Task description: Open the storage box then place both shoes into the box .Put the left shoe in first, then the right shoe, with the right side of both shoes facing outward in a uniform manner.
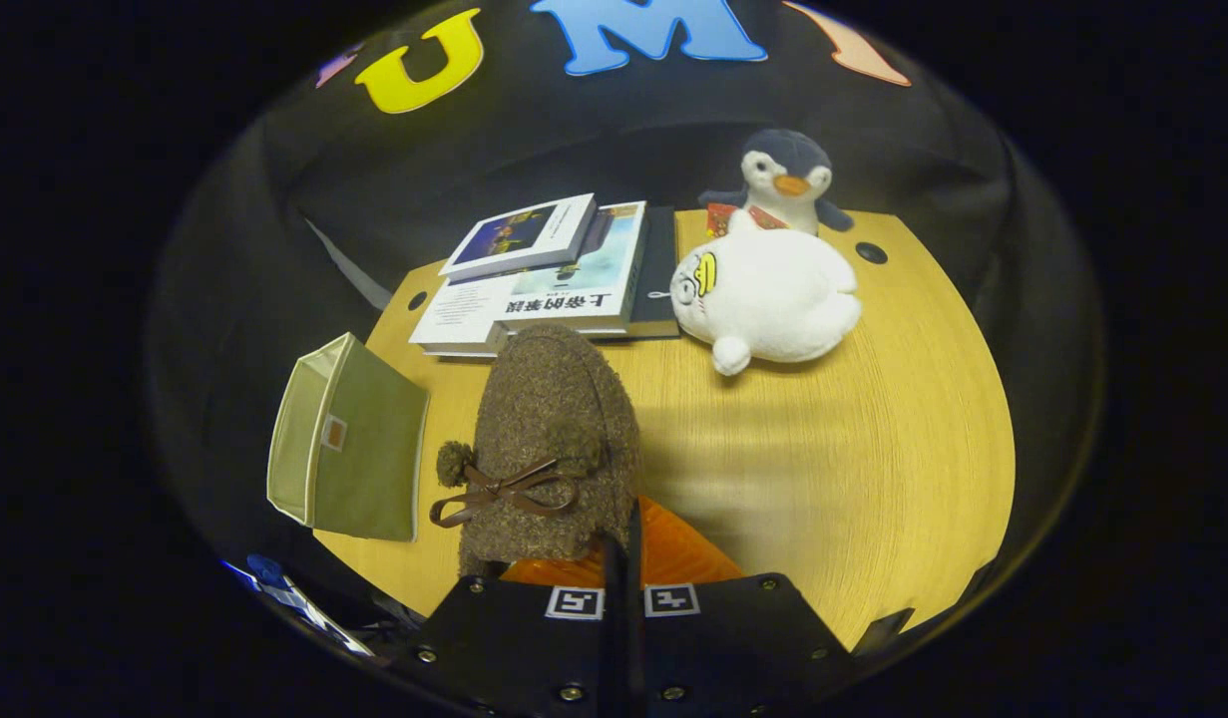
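Fuzzy brown shoe (549, 444) pinched by heel rim between gripper (621, 543) fingers; box (349, 449) at 9 o'clock; thin grip, shoe may twist loose

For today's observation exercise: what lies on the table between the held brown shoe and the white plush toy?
Bare tabletop lies between the brown shoe, gripped by the gripper, and the white plush toy, in the gripper view.

Gripper (621, 558) fingers pressed together, pinching shoe (554, 439)
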A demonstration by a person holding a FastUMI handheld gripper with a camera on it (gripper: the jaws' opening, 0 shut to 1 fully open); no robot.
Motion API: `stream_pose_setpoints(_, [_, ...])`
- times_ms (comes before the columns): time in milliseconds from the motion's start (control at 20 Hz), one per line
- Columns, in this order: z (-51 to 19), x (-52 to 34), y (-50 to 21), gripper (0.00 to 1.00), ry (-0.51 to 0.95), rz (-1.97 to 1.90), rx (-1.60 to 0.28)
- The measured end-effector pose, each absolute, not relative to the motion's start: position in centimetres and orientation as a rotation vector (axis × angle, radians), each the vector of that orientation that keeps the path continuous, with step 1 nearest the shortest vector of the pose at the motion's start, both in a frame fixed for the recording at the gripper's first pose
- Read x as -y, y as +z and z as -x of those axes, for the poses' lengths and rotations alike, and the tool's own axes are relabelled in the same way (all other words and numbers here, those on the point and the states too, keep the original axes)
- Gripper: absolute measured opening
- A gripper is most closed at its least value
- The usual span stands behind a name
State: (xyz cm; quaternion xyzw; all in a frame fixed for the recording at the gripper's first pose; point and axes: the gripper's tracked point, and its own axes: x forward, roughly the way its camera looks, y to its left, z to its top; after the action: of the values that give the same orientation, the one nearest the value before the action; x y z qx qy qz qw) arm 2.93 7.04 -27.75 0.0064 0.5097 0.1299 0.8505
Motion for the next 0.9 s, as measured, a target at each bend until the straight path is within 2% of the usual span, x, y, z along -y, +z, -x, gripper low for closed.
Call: stream_pose_setpoints(900, [-5.9, -25.1, -23.7, 0.01, 0.583, 0.09, -1.03])
